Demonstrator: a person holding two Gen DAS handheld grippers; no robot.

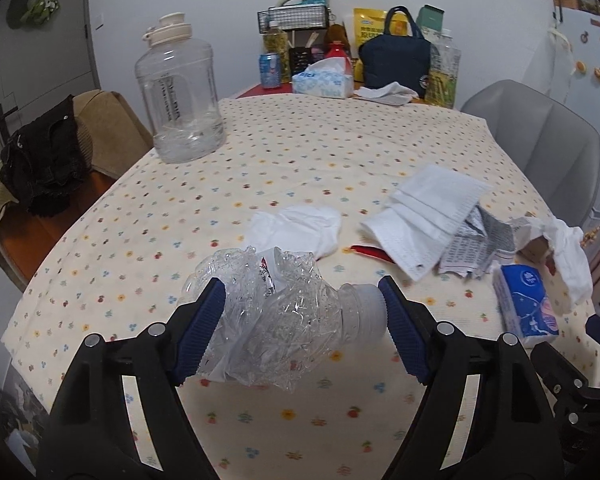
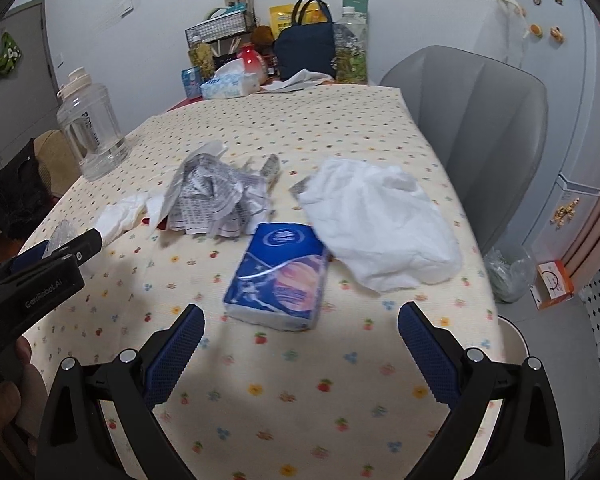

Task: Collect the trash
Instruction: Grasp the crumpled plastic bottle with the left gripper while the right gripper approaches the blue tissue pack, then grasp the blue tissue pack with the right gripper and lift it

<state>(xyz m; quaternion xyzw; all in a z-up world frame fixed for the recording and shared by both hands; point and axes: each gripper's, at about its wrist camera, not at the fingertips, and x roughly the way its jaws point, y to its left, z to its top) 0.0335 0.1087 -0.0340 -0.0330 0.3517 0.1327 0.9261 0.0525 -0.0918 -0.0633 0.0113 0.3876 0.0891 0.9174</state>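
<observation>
Crushed bottle [image 1: 284, 312] lies crosswise, cap rightward, clenched in left claw [image 1: 302, 320]; right claw [image 2: 300, 356] released.

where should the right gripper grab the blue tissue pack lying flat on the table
Grip the blue tissue pack across its two long side edges, coming down from above. It lies flat with its near short end toward the open right gripper, and nothing crowds its left side.

Taking the blue tissue packet [image 2: 277, 276] on the counter [image 2: 300, 392] as landmark: crumpled printed paper [image 2: 214, 200] lies just behind it, a crumpled white tissue [image 2: 384, 228] touches its right side, and the clear plastic water jug [image 2: 92, 128] stands far behind-left.
</observation>
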